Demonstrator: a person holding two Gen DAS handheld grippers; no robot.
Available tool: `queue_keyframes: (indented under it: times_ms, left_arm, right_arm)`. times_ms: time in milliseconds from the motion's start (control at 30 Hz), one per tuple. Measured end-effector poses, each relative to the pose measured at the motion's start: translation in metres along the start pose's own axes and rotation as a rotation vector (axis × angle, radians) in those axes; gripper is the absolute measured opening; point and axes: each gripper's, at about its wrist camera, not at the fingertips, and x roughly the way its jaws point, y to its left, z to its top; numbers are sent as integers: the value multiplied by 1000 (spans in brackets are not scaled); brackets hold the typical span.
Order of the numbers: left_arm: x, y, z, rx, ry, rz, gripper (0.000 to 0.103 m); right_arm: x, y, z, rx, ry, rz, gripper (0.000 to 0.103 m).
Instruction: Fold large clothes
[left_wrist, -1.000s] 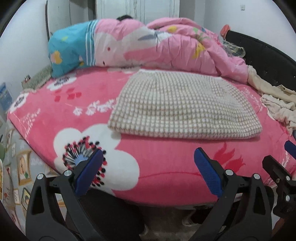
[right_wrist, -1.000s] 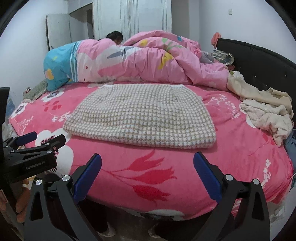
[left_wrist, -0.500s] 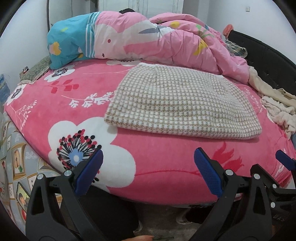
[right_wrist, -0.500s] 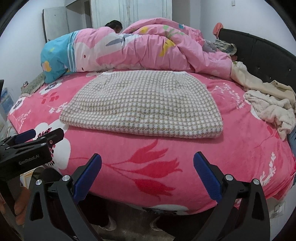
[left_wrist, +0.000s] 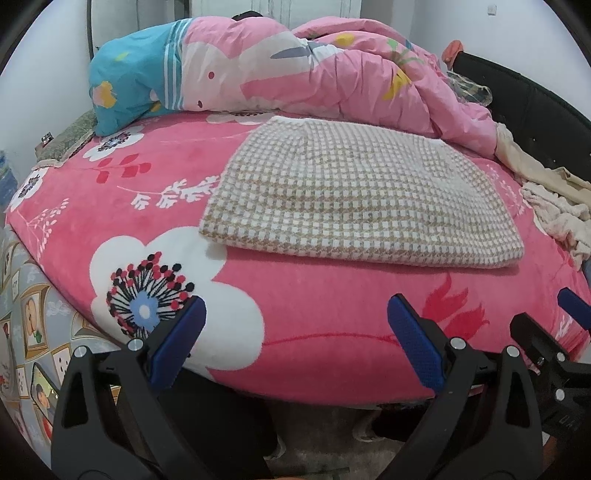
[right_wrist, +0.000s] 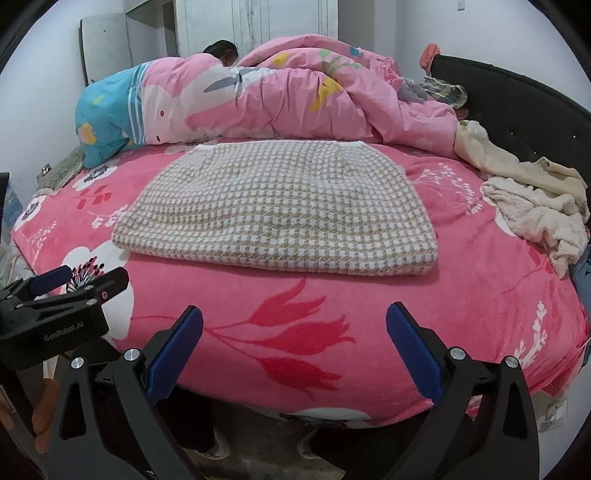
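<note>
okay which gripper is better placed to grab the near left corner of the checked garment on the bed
Left, probably. The left gripper is open and empty, and the checked garment's near-left corner lies just ahead of it. The right gripper, also open, faces the middle of the near edge.

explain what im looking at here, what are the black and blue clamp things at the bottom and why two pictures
Those are two hand-held grippers, one in each of a person's hands, each carrying its own camera that looks out along its two blue-padded fingers. One picture comes from the left hand-held gripper, the other from the right hand-held gripper. Both are open and hold nothing. Ahead is a bed with a pink flowered blanket. On it lies a folded checked garment, beige and white. A pink duvet is heaped behind it, and cream clothes are piled at the right.
</note>
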Motion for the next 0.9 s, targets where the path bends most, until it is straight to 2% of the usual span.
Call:
queue_keyframes:
  times_ms: [900]
  left_arm:
    - [3,-8,-2,28,12,-2,95]
  right_arm:
    - [-2,-5,4,5,-9,-3,97]
